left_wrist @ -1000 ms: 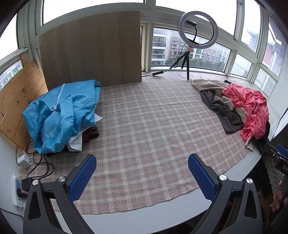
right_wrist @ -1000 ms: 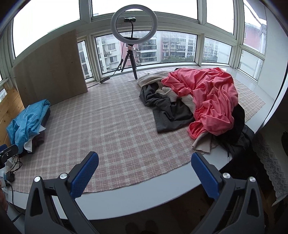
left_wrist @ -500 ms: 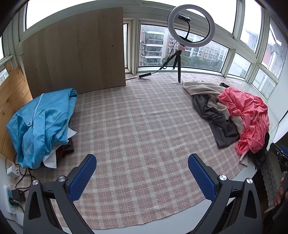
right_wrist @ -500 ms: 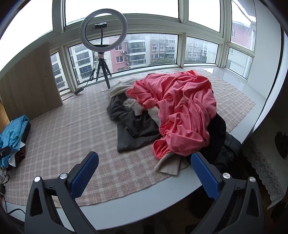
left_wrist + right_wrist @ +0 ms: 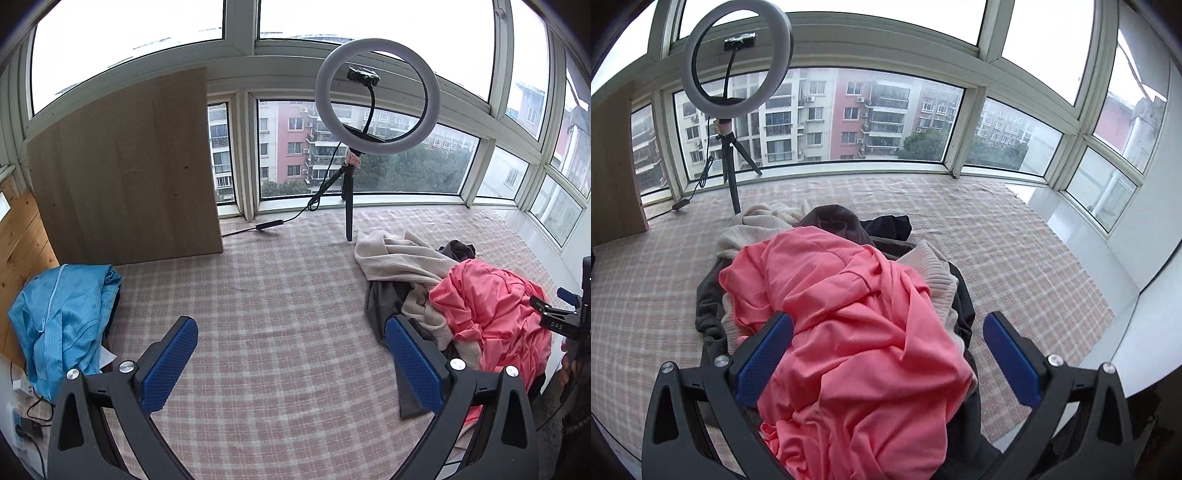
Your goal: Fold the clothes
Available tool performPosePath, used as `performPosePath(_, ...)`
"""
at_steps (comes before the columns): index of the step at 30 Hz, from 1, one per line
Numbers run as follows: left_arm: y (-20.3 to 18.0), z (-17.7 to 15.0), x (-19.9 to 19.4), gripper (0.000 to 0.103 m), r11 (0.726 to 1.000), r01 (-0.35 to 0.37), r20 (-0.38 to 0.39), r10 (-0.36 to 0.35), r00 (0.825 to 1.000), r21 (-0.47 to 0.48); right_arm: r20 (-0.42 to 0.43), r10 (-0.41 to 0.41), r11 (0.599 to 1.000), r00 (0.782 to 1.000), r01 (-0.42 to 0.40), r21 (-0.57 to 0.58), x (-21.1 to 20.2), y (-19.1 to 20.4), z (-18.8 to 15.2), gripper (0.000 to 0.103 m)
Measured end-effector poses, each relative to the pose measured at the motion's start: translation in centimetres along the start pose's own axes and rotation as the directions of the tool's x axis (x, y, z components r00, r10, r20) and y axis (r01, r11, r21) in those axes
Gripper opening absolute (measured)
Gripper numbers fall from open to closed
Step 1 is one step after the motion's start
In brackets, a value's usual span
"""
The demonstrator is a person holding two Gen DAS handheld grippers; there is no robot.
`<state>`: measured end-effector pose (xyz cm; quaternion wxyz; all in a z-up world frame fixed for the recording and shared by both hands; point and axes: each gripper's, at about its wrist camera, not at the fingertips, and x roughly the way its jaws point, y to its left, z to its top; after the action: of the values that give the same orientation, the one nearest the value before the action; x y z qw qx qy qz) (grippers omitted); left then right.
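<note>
The right gripper [image 5: 886,354] hangs spread wide over the pink top [image 5: 849,332] at lower centre, probably lining up a grab. The left gripper [image 5: 291,354] (empty, fingers apart) waits above the checked cloth [image 5: 277,295].

A ring light [image 5: 376,98] on a small black tripod [image 5: 347,199] stands at the far edge of the pink plaid cloth [image 5: 280,295], by the window — its cable [image 5: 291,219] trails left. A wooden board [image 5: 125,170] leans upright against the window frame; apartment blocks [image 5: 849,118] show outside.

Both grippers — left gripper [image 5: 291,358], right gripper [image 5: 888,354] — agape
</note>
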<state>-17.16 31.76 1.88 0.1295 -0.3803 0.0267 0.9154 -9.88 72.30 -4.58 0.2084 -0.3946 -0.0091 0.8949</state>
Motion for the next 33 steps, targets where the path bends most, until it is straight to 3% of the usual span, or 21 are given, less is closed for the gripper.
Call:
performPosePath(5, -2.7, -0.4, 2.0, 0.102, 0.999, -0.025, -0.05, 0.026, 0.998, 0.025, -0.104, 0.083, 0.986, 0.991, -0.097, -0.139, 5.8, 1.6, 0.5, 0.102)
performPosePath(6, -3.1, -0.5, 2.5, 0.102, 0.999, -0.027, -0.064, 0.029, 0.998, 0.028, -0.111, 0.093, 0.979, 0.989, -0.111, -0.169, 6.4, 2.0, 0.3, 0.096)
performPosePath(7, -3.4, -0.5, 3.0, 0.102, 0.999, -0.027, -0.078, 0.029, 0.997, 0.029, -0.113, 0.104, 0.973, 0.988, -0.125, -0.196, 6.5, 2.3, 0.1, 0.086)
performPosePath(9, -3.9, -0.5, 4.0, 0.102, 0.999, -0.025, -0.097, 0.028, 0.995, 0.028, -0.104, 0.107, 0.961, 0.989, -0.13, -0.243, 6.2, 2.6, -0.5, 0.048)
performPosePath(12, -4.9, -0.4, 4.7, 0.102, 0.999, -0.009, -0.105, 0.013, 0.994, 0.037, -0.083, 0.195, 0.955, 0.977, -0.209, -0.211, 4.8, 0.9, -0.4, 0.013)
performPosePath(13, -5.3, -0.3, 4.9, 0.102, 0.999, -0.005, -0.104, 0.01, 0.995, 0.045, -0.074, 0.222, 0.956, 0.972, -0.232, -0.179, 4.3, -0.1, -0.2, 0.011)
performPosePath(16, -6.3, 0.1, 5.1, 0.102, 0.997, -0.001, -0.095, 0.008, 0.995, 0.078, -0.022, 0.284, 0.957, 0.959, -0.285, -0.051, 2.6, -4.2, 1.0, 0.009)
performPosePath(17, -6.5, 0.3, 5.0, 0.102, 0.996, -0.002, -0.091, 0.009, 0.996, 0.086, 0.002, 0.267, 0.963, 0.964, -0.267, -0.024, 2.1, -5.6, 1.3, 0.008)
performPosePath(19, -6.8, 0.6, 5.0, 0.102, 0.995, 0.0, -0.081, 0.008, 0.997, 0.095, 0.061, 0.144, 0.989, 0.988, -0.145, 0.015, 0.9, -8.4, 2.0, 0.008)
performPosePath(23, -6.7, 1.1, 5.7, 0.102, 0.996, 0.009, -0.083, -0.002, 0.997, 0.089, 0.11, -0.034, 0.98, 0.993, 0.011, 0.199, -0.3, -15.1, 2.5, 0.007)
performPosePath(25, -6.7, 1.1, 6.4, 0.102, 0.996, 0.016, -0.095, -0.008, 0.995, 0.085, 0.035, -0.171, 0.972, 0.985, 0.163, 0.17, 1.3, -16.4, 2.6, 0.007)
performPosePath(27, -6.8, 1.0, 7.0, 0.102, 0.996, 0.022, -0.109, -0.012, 0.994, 0.089, -0.091, -0.19, 0.977, 0.978, 0.198, 0.083, 3.6, -16.0, 2.4, 0.009)
performPosePath(28, -6.9, 0.9, 7.3, 0.102, 0.995, 0.023, -0.114, -0.012, 0.993, 0.092, -0.102, -0.212, 0.973, 0.972, 0.219, 0.068, 3.8, -15.6, 2.3, 0.009)
performPosePath(31, -7.3, 0.7, 7.9, 0.102, 0.994, 0.032, -0.128, -0.019, 0.992, 0.103, -0.038, -0.232, 0.969, 0.972, 0.235, 0.076, 1.4, -13.7, 2.9, 0.027)
performPosePath(33, -7.5, 0.5, 8.3, 0.102, 0.993, 0.04, -0.138, -0.025, 0.99, 0.107, 0.035, -0.095, 0.995, 0.995, 0.094, 0.03, -0.7, -11.1, 3.6, 0.054)
